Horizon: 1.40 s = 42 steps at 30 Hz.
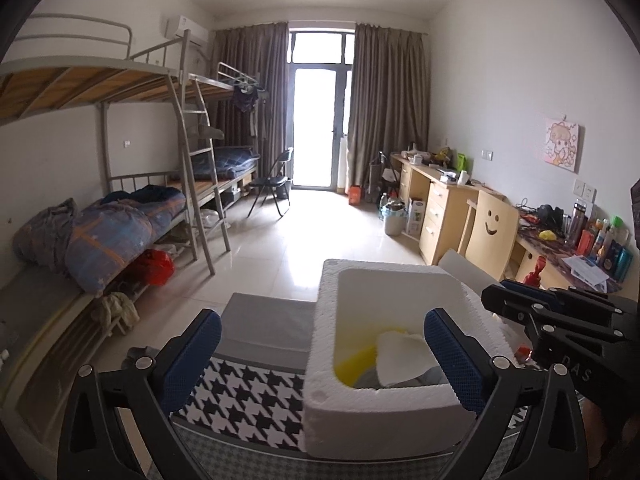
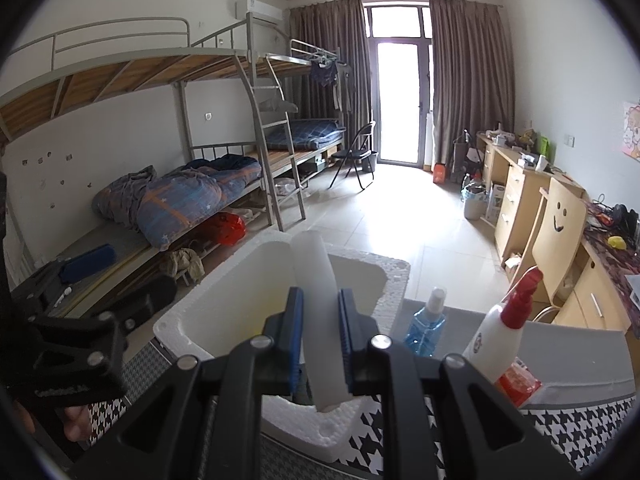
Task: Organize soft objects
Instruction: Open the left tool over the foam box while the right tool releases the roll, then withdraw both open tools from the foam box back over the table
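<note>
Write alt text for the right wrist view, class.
The right gripper clamps a white foam strip above an open white foam box. Two spray bottles, blue and red-capped, stand beside it.

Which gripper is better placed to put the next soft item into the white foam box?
Right. The right gripper is shut on a white foam strip, angled over the white foam box. The left gripper is open and empty, above the box front.

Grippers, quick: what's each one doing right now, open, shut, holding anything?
Left gripper: open wide, nothing between its jaws, over the foam box.
Right gripper: shut on a white foam sheet, above the box.
</note>
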Each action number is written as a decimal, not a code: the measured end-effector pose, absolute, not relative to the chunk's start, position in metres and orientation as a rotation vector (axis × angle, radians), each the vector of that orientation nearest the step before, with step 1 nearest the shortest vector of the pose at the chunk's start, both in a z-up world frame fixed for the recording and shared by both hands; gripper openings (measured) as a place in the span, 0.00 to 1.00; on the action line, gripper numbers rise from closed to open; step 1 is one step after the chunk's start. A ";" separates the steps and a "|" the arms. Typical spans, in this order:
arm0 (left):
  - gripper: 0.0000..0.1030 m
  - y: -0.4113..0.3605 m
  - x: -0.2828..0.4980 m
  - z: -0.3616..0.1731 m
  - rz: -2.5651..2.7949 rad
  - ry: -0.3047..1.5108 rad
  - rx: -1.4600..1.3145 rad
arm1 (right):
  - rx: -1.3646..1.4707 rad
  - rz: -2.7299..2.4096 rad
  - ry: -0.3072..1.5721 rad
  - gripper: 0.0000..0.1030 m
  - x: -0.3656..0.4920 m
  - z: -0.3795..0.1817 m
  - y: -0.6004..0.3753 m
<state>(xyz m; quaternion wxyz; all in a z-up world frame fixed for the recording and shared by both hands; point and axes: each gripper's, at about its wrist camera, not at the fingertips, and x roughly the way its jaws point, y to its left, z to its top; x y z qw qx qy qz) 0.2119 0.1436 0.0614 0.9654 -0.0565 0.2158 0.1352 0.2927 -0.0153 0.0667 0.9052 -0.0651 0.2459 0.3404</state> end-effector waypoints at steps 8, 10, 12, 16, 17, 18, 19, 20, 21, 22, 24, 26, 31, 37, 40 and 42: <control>0.99 0.152 0.206 0.057 0.297 0.448 -0.123 | -0.139 0.724 0.547 0.19 0.301 0.060 0.000; 0.99 0.154 0.205 0.055 0.297 0.452 -0.125 | -0.136 0.734 0.555 0.19 0.302 0.057 0.004; 0.99 0.154 0.203 0.055 0.300 0.451 -0.123 | -0.148 0.741 0.550 0.26 0.301 0.055 0.008; 0.99 0.155 0.202 0.056 0.301 0.446 -0.124 | -0.194 0.707 0.522 0.64 0.297 0.052 0.011; 0.99 0.155 0.202 0.055 0.307 0.445 -0.122 | -0.189 0.713 0.513 0.68 0.296 0.053 0.009; 0.99 0.154 0.203 0.056 0.311 0.445 -0.122 | -0.179 0.718 0.506 0.70 0.294 0.053 0.007; 0.99 0.154 0.204 0.055 0.308 0.448 -0.122 | -0.175 0.717 0.502 0.70 0.293 0.054 0.005; 0.99 0.154 0.204 0.055 0.304 0.453 -0.122 | -0.173 0.715 0.499 0.70 0.292 0.055 0.004; 0.99 0.153 0.204 0.055 0.304 0.451 -0.123 | -0.163 0.713 0.492 0.70 0.291 0.057 0.001; 0.99 0.153 0.204 0.055 0.304 0.447 -0.123 | -0.154 0.706 0.489 0.70 0.291 0.059 0.000; 0.99 0.151 0.204 0.056 0.301 0.446 -0.119 | -0.135 0.693 0.487 0.71 0.292 0.063 -0.005; 0.99 0.149 0.202 0.056 0.304 0.445 -0.111 | -0.121 0.693 0.485 0.72 0.290 0.066 -0.010; 0.99 0.137 0.194 0.058 0.292 0.432 -0.108 | -0.115 0.656 0.440 0.93 0.277 0.074 -0.025; 0.99 0.119 0.178 0.063 0.262 0.414 -0.093 | -0.133 0.623 0.375 0.94 0.251 0.082 -0.042; 0.99 0.110 0.169 0.067 0.248 0.402 -0.082 | -0.129 0.621 0.362 0.94 0.241 0.084 -0.051; 0.99 0.105 0.163 0.070 0.241 0.391 -0.083 | -0.125 0.618 0.356 0.94 0.235 0.086 -0.056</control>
